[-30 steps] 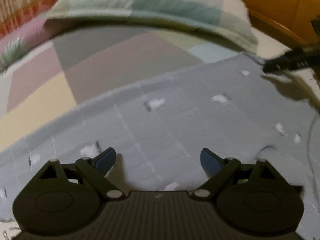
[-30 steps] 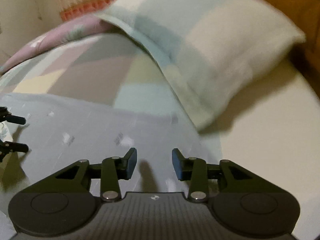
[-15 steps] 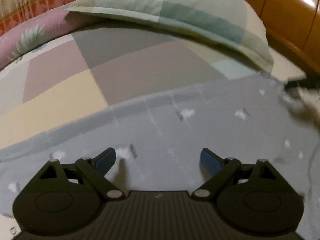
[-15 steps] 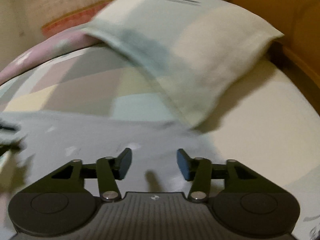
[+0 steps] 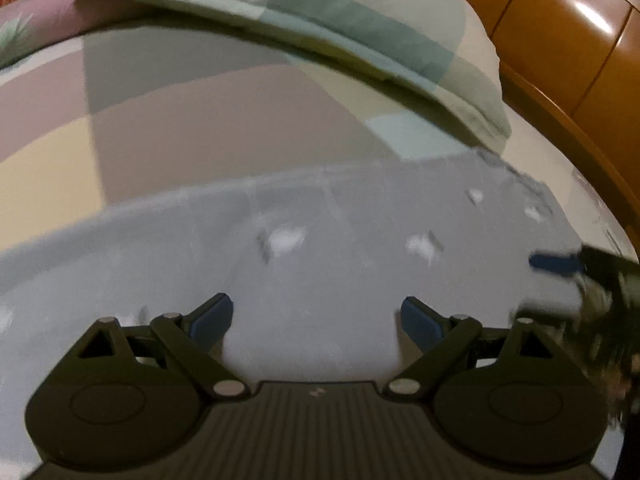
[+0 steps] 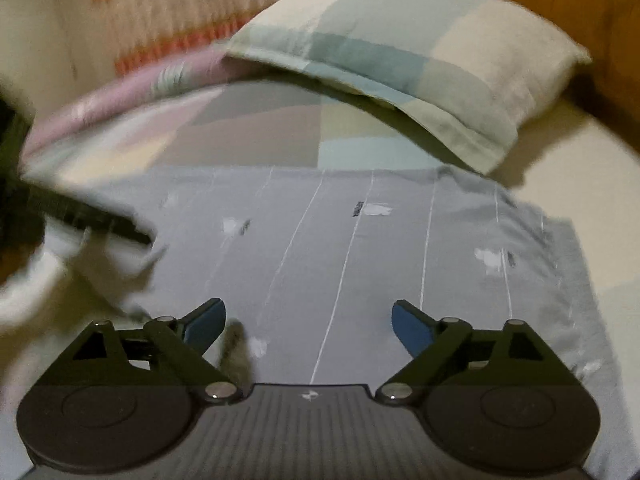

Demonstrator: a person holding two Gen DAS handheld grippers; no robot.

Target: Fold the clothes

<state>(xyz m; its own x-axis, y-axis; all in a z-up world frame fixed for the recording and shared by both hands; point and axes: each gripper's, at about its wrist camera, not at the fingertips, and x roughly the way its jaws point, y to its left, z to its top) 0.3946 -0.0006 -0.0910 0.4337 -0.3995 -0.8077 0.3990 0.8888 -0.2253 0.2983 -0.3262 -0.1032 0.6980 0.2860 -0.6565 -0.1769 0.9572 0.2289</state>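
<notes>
Left gripper (image 5: 316, 318) spread, empty; right gripper (image 6: 308, 320) jaws opening, nothing between. Grey striped garment (image 6: 360, 248) flat on bedsheet (image 5: 160, 120). Risk: low pinch catches sheet too; pillow (image 6: 400, 56) near far edge.

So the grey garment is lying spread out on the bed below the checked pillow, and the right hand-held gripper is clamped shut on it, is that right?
Not quite. The grey garment does lie spread on the bed below the checked pillow, but the right hand-held gripper is not clamped on it. The right wrist view shows its jaws wide apart and opening, with nothing pinched between the pads.
</notes>
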